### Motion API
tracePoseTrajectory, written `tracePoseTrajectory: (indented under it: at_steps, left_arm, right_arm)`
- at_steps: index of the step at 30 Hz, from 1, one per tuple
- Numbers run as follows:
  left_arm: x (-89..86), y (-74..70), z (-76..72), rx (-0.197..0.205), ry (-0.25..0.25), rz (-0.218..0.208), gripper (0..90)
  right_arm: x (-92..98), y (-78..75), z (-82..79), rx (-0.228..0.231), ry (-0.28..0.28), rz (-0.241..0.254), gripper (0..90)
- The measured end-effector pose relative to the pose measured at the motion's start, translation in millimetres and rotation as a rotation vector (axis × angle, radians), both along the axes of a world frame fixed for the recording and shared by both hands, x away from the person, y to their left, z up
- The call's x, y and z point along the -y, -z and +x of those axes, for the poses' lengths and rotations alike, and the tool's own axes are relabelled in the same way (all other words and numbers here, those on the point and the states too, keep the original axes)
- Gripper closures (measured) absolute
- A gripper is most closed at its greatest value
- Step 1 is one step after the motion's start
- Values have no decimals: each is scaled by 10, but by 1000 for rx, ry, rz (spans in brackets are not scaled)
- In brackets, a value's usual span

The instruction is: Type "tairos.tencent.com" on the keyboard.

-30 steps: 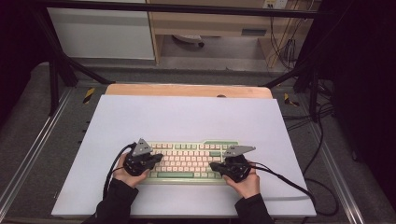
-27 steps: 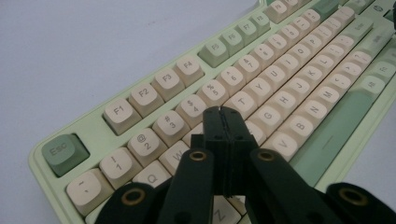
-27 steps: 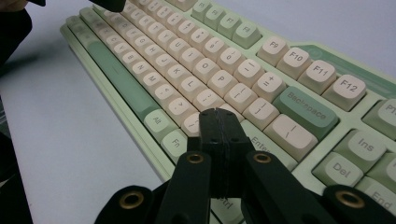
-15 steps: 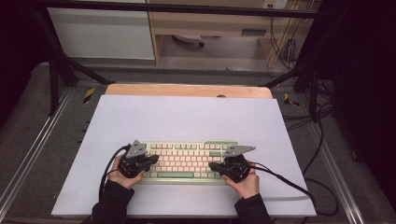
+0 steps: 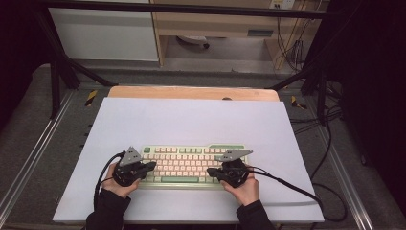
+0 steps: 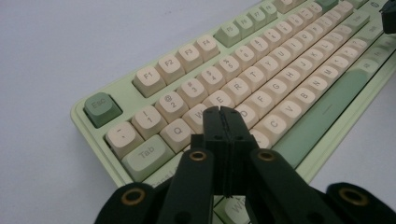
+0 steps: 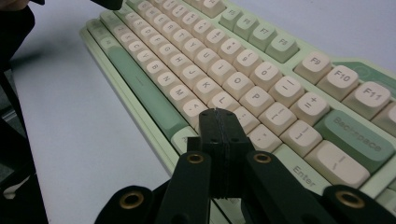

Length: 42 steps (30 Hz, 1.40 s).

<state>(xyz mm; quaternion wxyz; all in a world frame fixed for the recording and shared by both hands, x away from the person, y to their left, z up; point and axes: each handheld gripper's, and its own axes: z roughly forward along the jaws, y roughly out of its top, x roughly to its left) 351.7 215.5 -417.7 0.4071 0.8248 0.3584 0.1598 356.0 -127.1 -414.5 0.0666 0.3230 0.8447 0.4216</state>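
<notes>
A: What is on the desk [image 5: 191, 120]?

B: A white sheet covers most of the desk, with a strip of bare wood along the far edge. On the sheet, near the person's side, lies a pale green keyboard [image 5: 191, 163] with cream keys and a few darker green ones. It lies flat with its long side across the view.

A: Where are the hands?

B: Two forearms in dark sleeves come in from the bottom of the high view. The left hand [image 5: 116, 184] holds the left gripper [image 5: 152, 165] over the keyboard's left end. The right hand [image 5: 245, 184] holds the right gripper [image 5: 210, 171] over its right end. A black cable [image 5: 287, 184] trails from the right gripper across the sheet and off the desk's right side.

A: How do the jaws stand?

B: In the left gripper view, the left gripper [image 6: 223, 112] has its jaws pressed together with nothing between them. Its tip is low over the letter keys near W and Q, with the Tab key [image 6: 145, 154] to one side. I cannot tell whether the tip touches a key. In the right gripper view, the right gripper [image 7: 219, 114] also has its jaws pressed together and empty. Its tip is over the keys near L, with the Enter key [image 7: 303, 172] close by. Again, contact is unclear.

A: Any containers?

B: No containers are visible on the desk.
</notes>
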Motion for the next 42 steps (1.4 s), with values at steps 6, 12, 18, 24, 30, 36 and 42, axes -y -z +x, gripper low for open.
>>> tracePoseTrajectory:
  at_steps: [6, 12, 18, 24, 30, 36, 42]
  left_arm:
    - [-46, 14, -16, -4, -3, -5, 896]
    - [-89, 13, -26, -2, -8, -9, 896]
    - [-112, 16, -21, -6, -10, -16, 897]
    - [-115, 14, -21, -4, -12, -17, 896]
    - [-109, 24, -17, -9, -9, -14, 896]
    - [-116, 23, -16, -8, -12, -16, 896]
    - [-108, 27, -17, -8, -10, -14, 896]
  right_arm:
    - [-125, -13, 12, -3, -13, 0, 900]
    - [-266, -26, 46, -3, -26, 8, 900]
    - [-420, -12, 72, -9, -41, 26, 900]
    - [-569, 25, 91, -13, -54, 12, 900]
    - [-664, 64, 119, -18, -59, 5, 900]
    - [-710, 129, 146, -25, -61, 0, 900]
    - [-717, 151, 154, -28, -62, -4, 900]
